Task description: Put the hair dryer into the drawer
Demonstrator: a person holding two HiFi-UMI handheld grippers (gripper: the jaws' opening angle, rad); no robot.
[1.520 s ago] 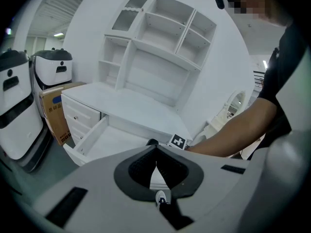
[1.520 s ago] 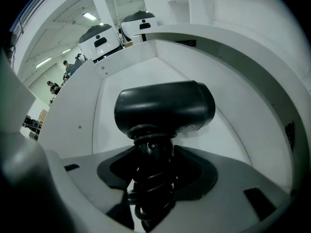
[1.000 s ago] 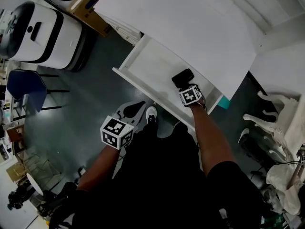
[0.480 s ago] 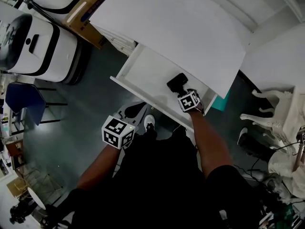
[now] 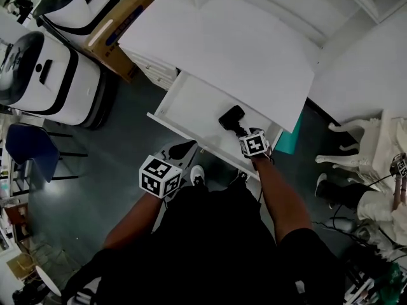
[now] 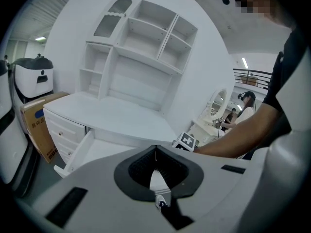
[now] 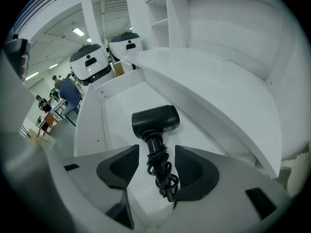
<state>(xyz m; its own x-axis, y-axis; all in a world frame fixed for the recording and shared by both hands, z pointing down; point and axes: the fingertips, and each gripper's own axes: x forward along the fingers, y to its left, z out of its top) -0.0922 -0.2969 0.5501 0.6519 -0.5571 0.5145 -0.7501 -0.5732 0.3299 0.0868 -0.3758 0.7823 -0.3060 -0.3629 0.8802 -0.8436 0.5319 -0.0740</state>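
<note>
Black hair dryer point(image 7: 155, 120), cord wound on its handle: lying inside the open white drawer point(image 5: 191, 103).
Right gripper point(image 7: 156, 154): jaws standing spread on either side of the handle.
Left gripper point(image 6: 155, 154): jaws pressing together, empty, hovering in front of the drawer.

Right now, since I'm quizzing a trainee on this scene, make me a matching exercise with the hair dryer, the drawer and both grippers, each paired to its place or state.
Column one:
1. hair dryer
2. drawer
3. left gripper
4. right gripper

Column two:
A. jaws together, nothing held
B. pulled open
C. jaws apart, either side of the cord-wrapped handle
D. lying on the drawer floor

Pairs: 1-D, 2-B, 3-A, 4-C
</note>
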